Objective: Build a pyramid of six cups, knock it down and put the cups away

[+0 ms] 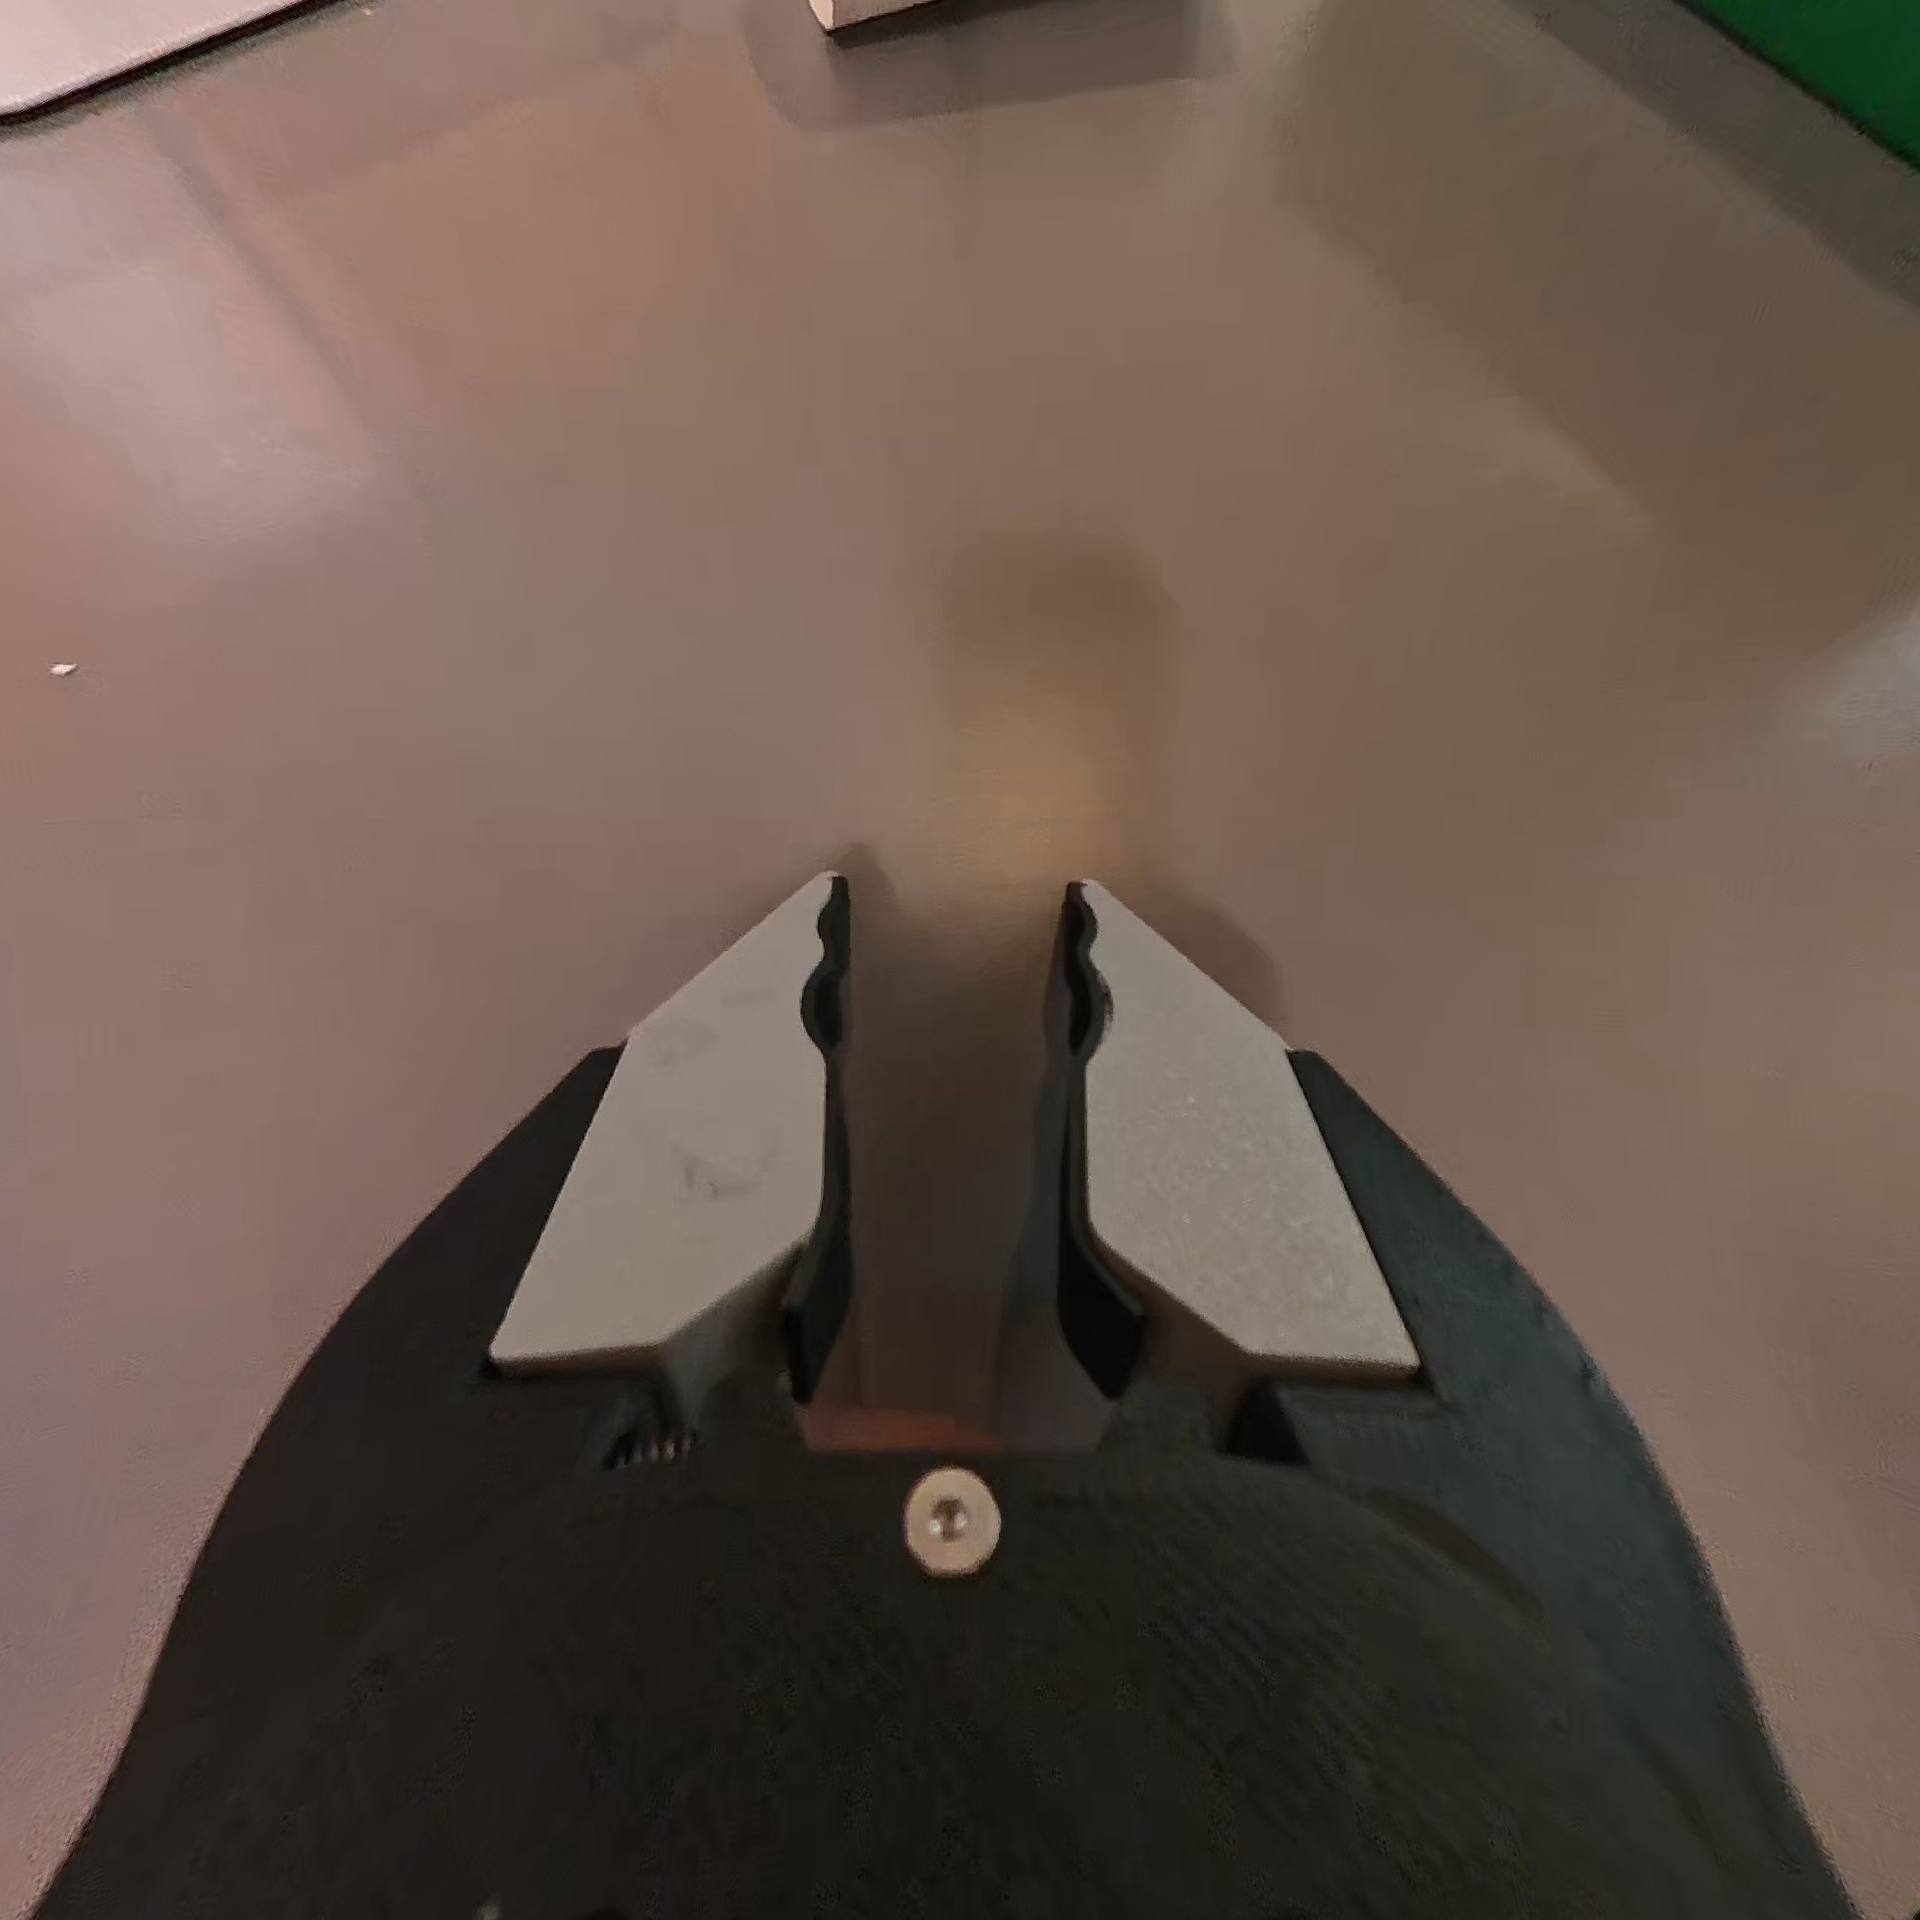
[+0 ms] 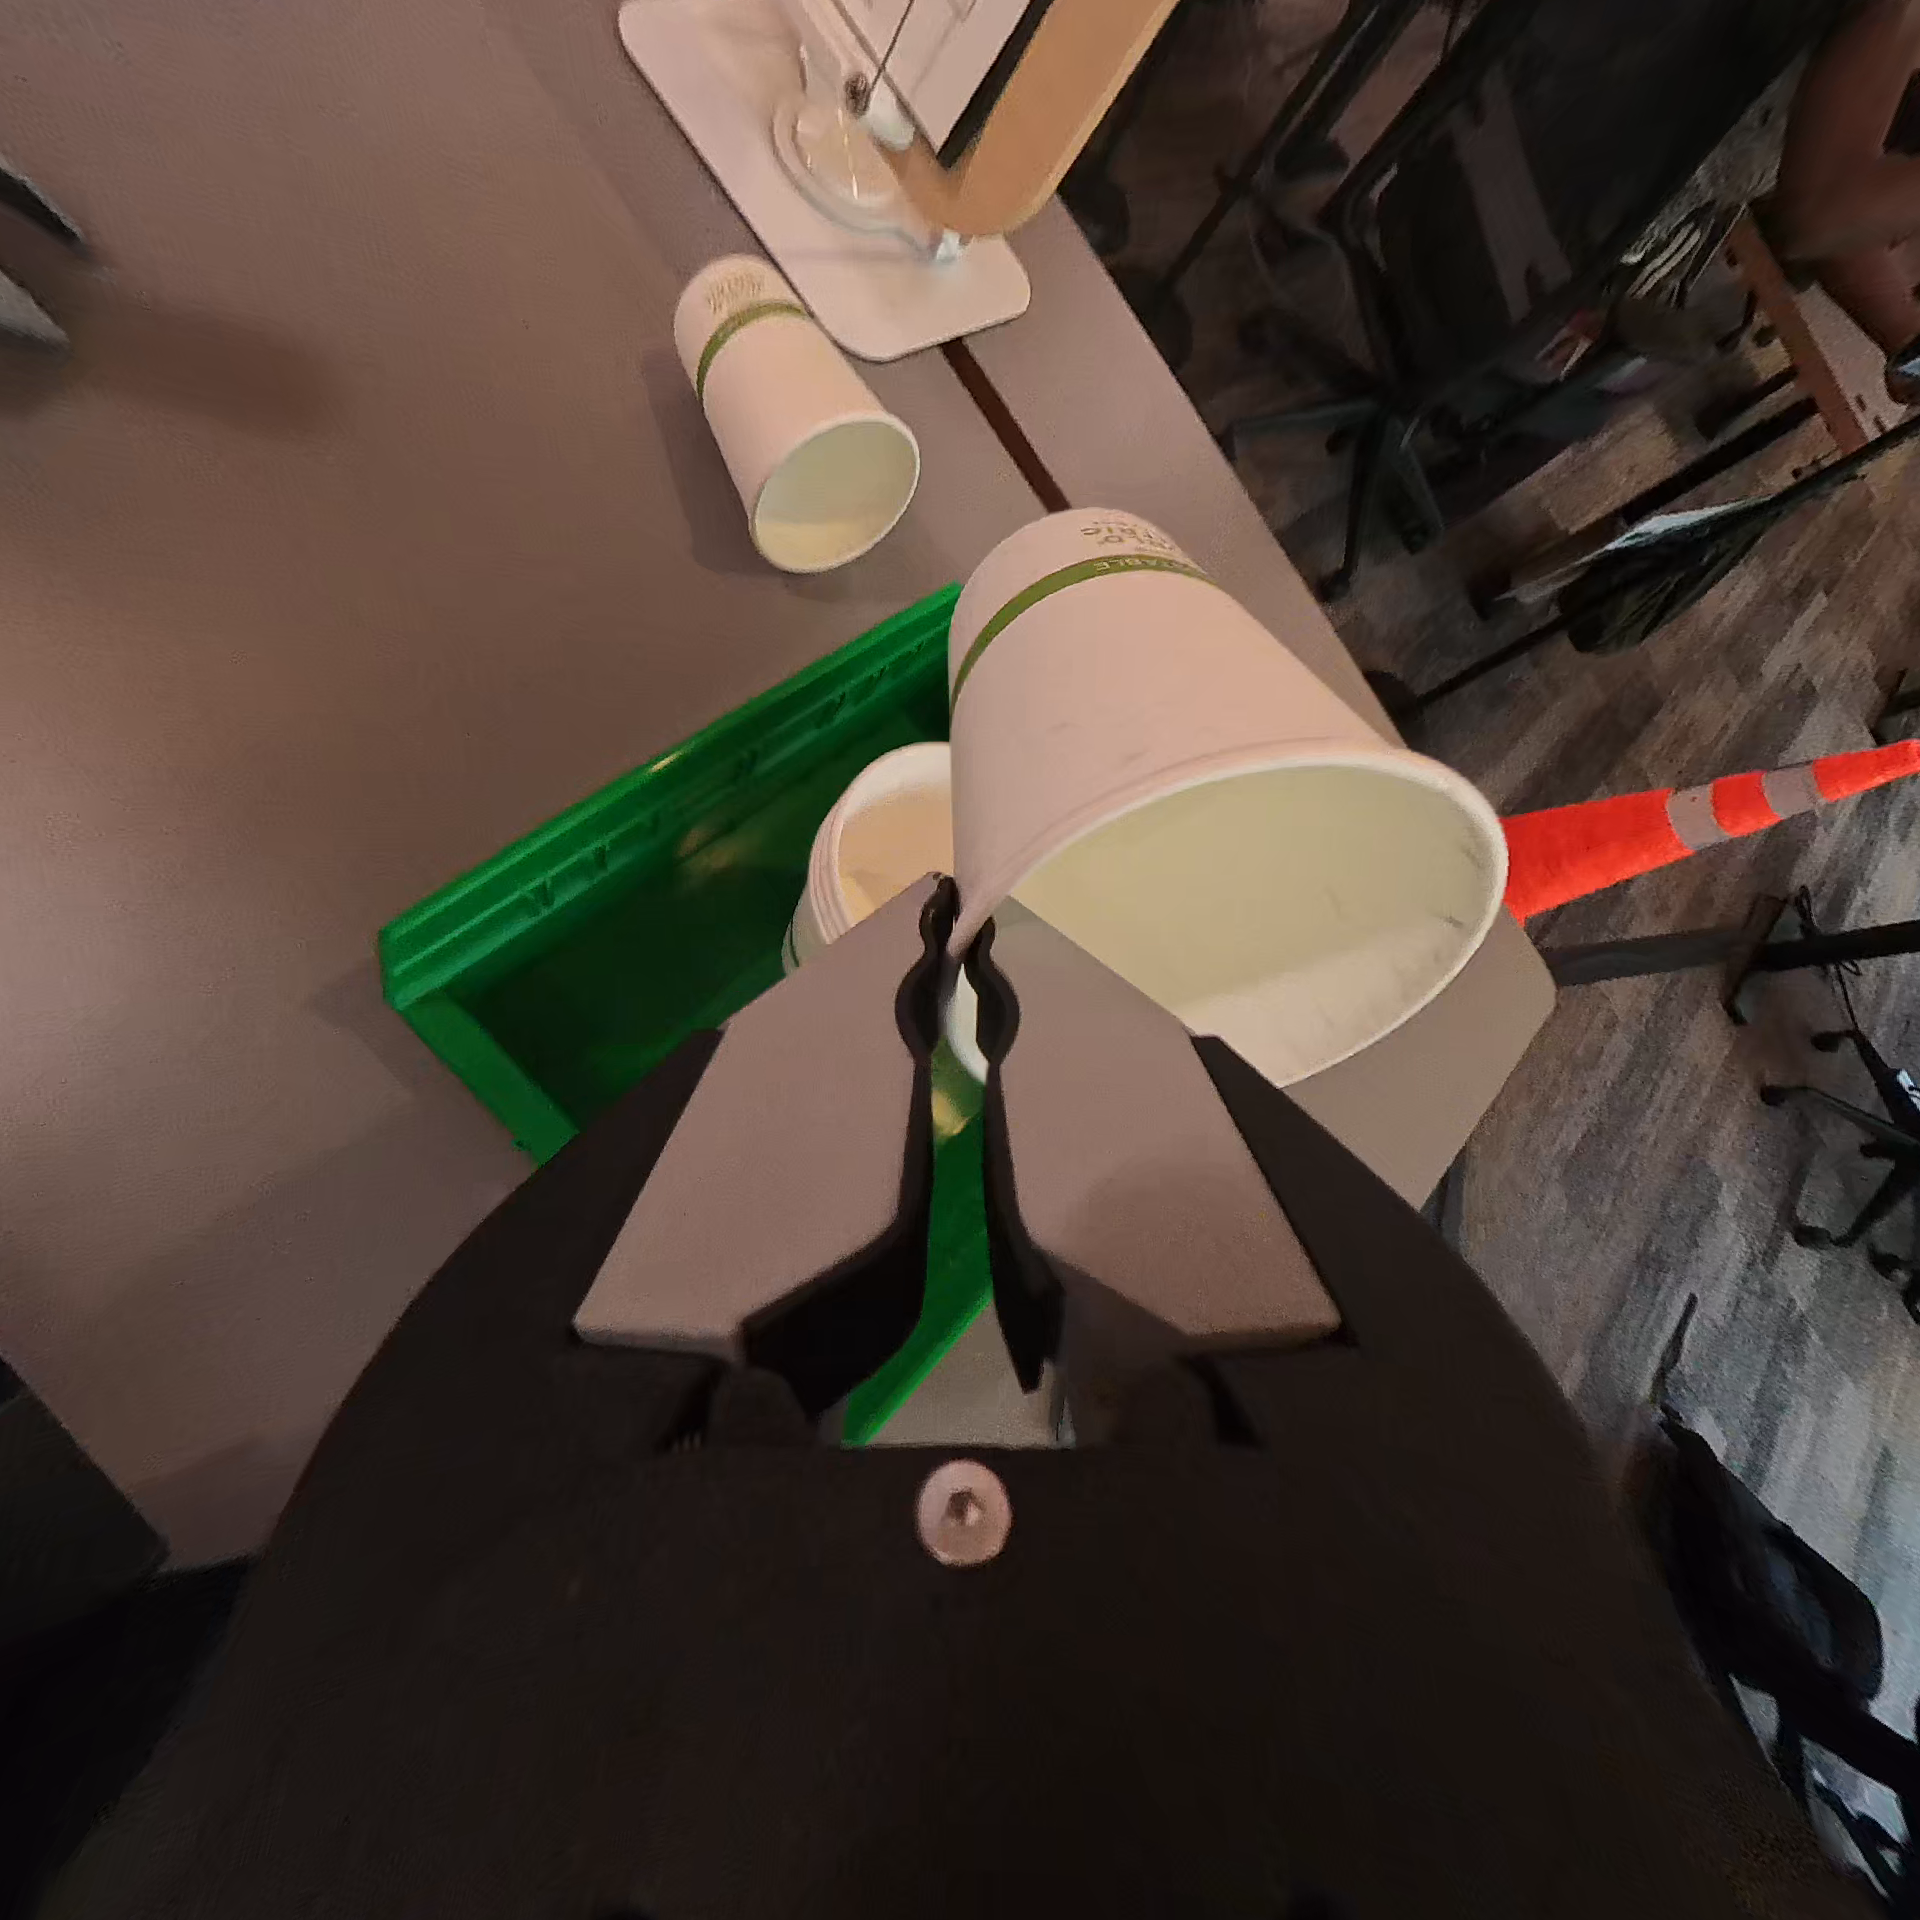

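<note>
- The right gripper (image 2: 954,902) has its jaws pinched tight on the rim of a white paper cup (image 2: 1164,748) with a green band, holding it tilted, mouth facing the camera, above the green bin (image 2: 582,935).
- Inside that bin sits a stack of nested cups (image 2: 883,831), right under the held one.
- Another cup (image 2: 790,416) lies on its side on the grey table (image 2: 312,623), well beyond the bin, near a white mat (image 2: 914,301).
- An orange traffic cone (image 2: 1662,821) lies on the floor past the table edge.
- The left gripper (image 1: 954,894) is partly open with nothing in it, hanging over bare tabletop (image 1: 520,520).
</note>
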{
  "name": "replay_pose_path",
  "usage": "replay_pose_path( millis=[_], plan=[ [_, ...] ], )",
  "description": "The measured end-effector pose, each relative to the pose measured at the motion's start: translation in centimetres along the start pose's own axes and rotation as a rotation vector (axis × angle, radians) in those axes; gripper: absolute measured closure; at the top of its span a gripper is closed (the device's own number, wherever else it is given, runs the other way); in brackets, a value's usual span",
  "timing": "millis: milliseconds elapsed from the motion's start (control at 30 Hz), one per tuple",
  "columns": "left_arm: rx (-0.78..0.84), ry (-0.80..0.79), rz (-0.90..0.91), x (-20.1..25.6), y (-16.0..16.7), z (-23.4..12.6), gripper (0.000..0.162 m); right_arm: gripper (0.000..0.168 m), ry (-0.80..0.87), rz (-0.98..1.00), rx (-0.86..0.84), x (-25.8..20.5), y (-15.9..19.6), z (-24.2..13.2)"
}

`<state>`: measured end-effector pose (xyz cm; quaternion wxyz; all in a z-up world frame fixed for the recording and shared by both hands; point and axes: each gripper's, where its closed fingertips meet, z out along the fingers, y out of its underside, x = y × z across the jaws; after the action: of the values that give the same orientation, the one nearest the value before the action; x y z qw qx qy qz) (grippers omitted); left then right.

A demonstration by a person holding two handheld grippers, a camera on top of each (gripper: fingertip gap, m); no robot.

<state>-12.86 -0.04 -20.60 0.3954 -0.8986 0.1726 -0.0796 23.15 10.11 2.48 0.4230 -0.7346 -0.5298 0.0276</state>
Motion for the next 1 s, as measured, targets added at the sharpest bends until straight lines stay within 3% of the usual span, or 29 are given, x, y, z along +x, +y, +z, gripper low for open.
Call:
replay_pose_path(
  millis=[433, 533, 800, 1000],
  plan=[
    [0.002, 0.009, 0.019, 0.3, 0.0, 0.0, 0.128, 0.168, -0.009, -0.076, -0.182, -1.5, 2.8, 0.8],
    [0.002, 0.016, 0.018, 0.4, 0.0, 0.0, 0.127, 0.168, -0.083, -0.092, -0.178, -2.5, 3.0, 1.1],
    [0.002, 0.026, 0.036, 0.9, -0.3, 0.3, 0.128, 0.168, -0.155, -0.232, -0.489, -1.9, 3.6, 0.8],
    [0.006, 0.013, 0.055, 1.0, -0.4, 0.3, 0.128, 0.168, -0.227, -0.323, -0.713, -2.8, 3.6, 3.6]
  ],
)
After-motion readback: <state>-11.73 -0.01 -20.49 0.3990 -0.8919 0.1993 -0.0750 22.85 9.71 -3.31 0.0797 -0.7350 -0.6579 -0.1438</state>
